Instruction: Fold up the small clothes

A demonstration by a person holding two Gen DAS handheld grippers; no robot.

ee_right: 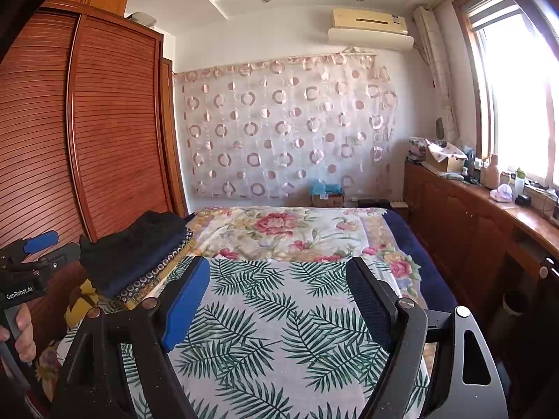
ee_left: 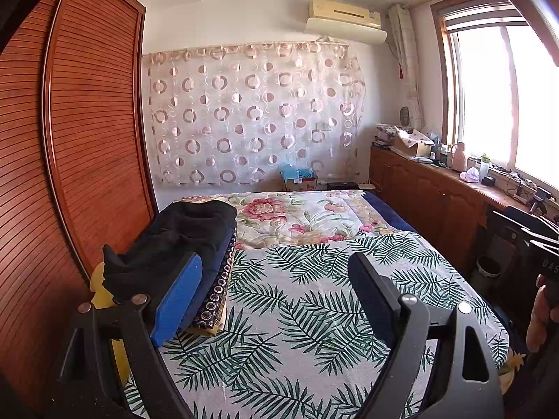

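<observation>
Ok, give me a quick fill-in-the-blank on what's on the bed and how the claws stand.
1. The stack of clothes lies at the bed's ____ edge, near the wardrobe.
2. The top garment of the stack is ____ in colour.
3. The left claw and right claw are both ____, holding nothing.
4. The sheet under the claws has a ____ print.

Missing: left; black; open; leaf

White lettering reading "GenRobot.AI" runs along the black body of the left claw (ee_right: 33, 249), beside the wardrobe (ee_right: 115, 132). The characters "D4S", cut off at the frame edge, show on the right claw's black body (ee_left: 545, 265).
</observation>
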